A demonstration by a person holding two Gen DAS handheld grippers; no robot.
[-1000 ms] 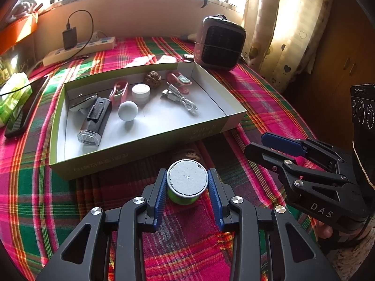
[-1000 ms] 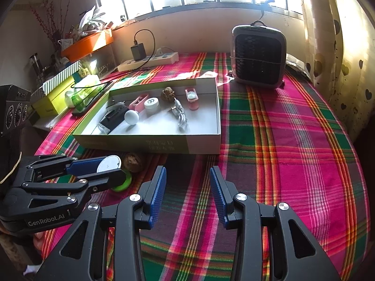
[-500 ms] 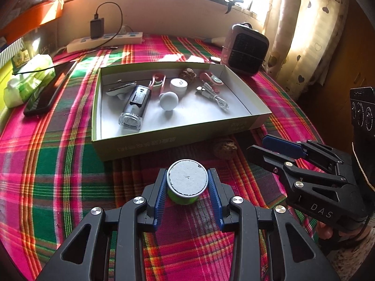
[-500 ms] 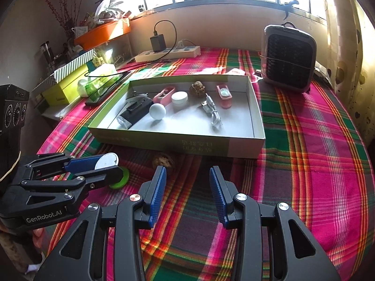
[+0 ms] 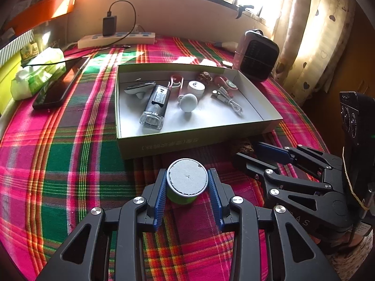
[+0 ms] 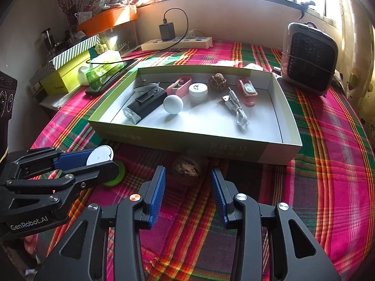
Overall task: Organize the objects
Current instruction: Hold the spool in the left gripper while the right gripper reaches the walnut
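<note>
My left gripper [image 5: 187,183] is shut on a small green jar [image 5: 187,180] with a pale grey lid, held upright low over the plaid cloth in front of the box. The green cardboard box [image 5: 164,144] holds a black flashlight [image 5: 155,105], a white ball [image 5: 188,103], a white pot, pink clips, a walnut and a white cable. A loose walnut [image 6: 186,167] lies on the cloth against the box's [image 6: 222,147] near wall. My right gripper [image 6: 188,175] stands open with that walnut just ahead of its tips, untouched. The right wrist view shows the left gripper [image 6: 93,161] with the jar [image 6: 100,155].
A small heater [image 6: 309,58] stands at the back right beside the curtain. A power strip [image 5: 117,39] with a charger lies along the back wall. A dark phone [image 5: 58,86] and a tissue pack [image 5: 37,70] sit left of the box. The round table drops off on the right.
Both grippers have swung leftward, so the box sits further right in each view. The loose walnut, earlier left of my right gripper's fingers, now lies in line between them. The jar stays gripped.
</note>
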